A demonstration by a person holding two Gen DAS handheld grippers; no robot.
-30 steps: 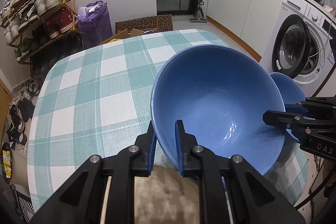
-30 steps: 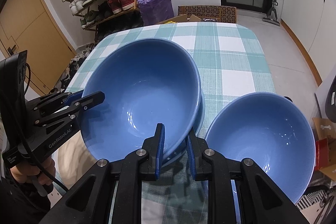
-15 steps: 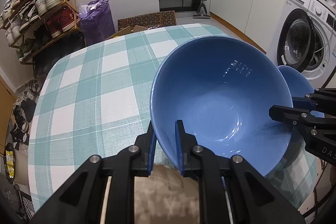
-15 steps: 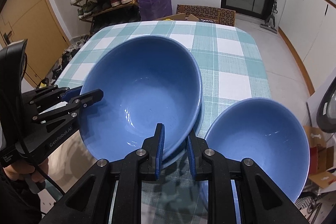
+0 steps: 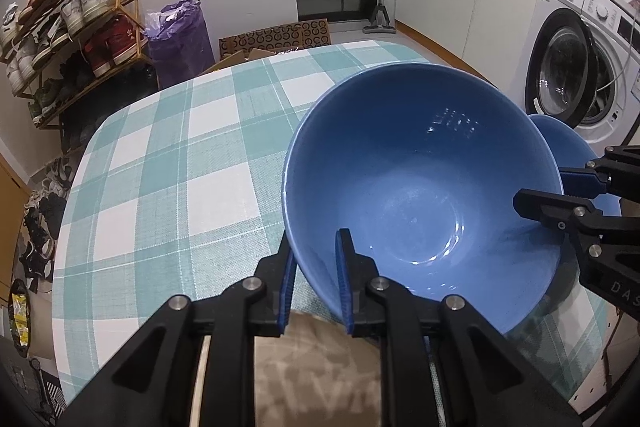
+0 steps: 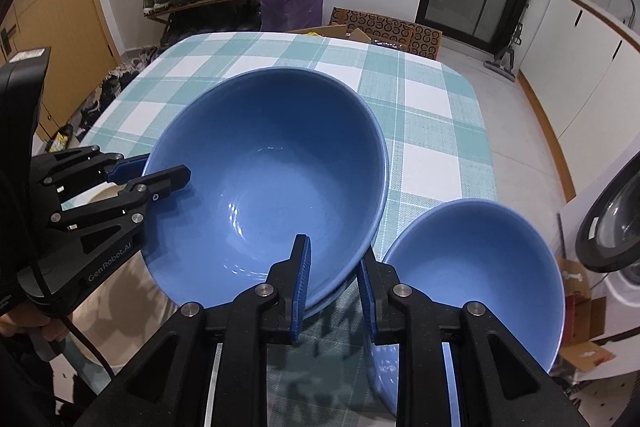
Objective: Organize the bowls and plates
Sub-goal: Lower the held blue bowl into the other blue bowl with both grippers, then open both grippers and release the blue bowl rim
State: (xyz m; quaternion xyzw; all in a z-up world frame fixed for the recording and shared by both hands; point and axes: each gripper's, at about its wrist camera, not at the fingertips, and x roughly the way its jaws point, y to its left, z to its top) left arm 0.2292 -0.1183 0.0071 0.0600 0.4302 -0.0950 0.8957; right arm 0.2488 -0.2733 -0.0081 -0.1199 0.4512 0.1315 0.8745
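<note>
A large blue bowl (image 5: 420, 187) (image 6: 272, 163) sits low over the checked table (image 5: 180, 167), nested in a second blue bowl whose rim (image 6: 376, 211) shows beneath it. My left gripper (image 5: 316, 251) (image 6: 168, 167) pinches its near-left rim, one finger inside and one outside, its jaws starting to open. My right gripper (image 6: 334, 251) (image 5: 540, 187) straddles the opposite rim of the nested bowls, its jaws also opening. A smaller blue bowl (image 6: 472, 279) (image 5: 560, 139) stands apart at the table's right corner.
Something beige (image 5: 312, 355) lies under the left gripper; I cannot tell what it is. A shoe rack (image 5: 72, 35), a purple bag (image 5: 180, 39) and cardboard boxes (image 5: 276, 35) stand beyond the table. A washing machine (image 5: 568, 75) is on the right.
The right wrist has rolled, so its view has tilted. Both grippers and the large bowl stay almost where they were. The right jaws look slightly wider.
</note>
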